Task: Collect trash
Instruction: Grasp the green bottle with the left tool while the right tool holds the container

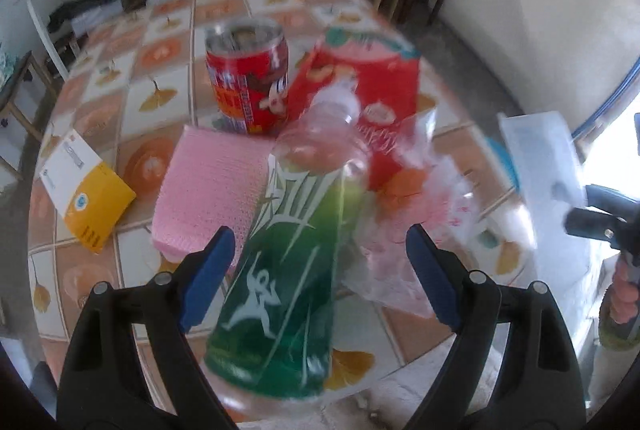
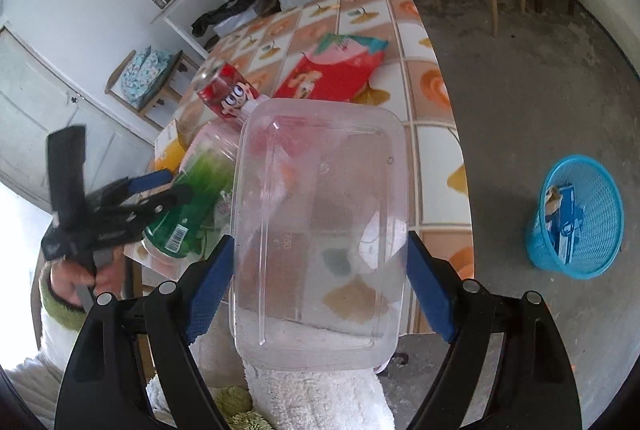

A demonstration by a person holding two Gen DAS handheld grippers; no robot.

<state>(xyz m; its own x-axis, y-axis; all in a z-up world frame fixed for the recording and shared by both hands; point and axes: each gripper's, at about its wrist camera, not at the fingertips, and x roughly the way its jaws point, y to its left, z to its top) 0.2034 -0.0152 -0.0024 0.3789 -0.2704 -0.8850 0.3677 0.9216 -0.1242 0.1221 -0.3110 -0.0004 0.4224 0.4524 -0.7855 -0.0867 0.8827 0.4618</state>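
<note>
Table (image 2: 436, 133): tiled leaf-pattern top, filling the middle of both views; grey floor at 3 o'clock of it in the right wrist view.

Bin (image 2: 576, 218): blue mesh, on the floor at 3 o'clock, well apart from the table, with a blue carton inside.

Tub (image 2: 320, 230): clear plastic, rectangular, between the blue pads of the right gripper (image 2: 320, 282). The jaws stand wide and the pads meet its long sides; it appears held above the table edge.

Bottle (image 1: 280, 270): clear with a green label, cap end toward 12 o'clock, between the pads of the left gripper (image 1: 320, 274). Jaws are wide; the 9 o'clock pad touches the label, while the 3 o'clock pad stands clear of it. Whether it is gripped, I cannot tell.

Red packet (image 1: 360, 85): on the table at 12 o'clock of the bottle.

Pink cloth (image 1: 208, 185): at 10 o'clock of the bottle.

Can (image 1: 248, 77): red, upright, top open, just beside the packet.

Yellow box (image 1: 88, 197): at 9 o'clock, near the table edge.

Clear wrapper (image 1: 404, 230): crumpled, just right of the bottle.
</note>
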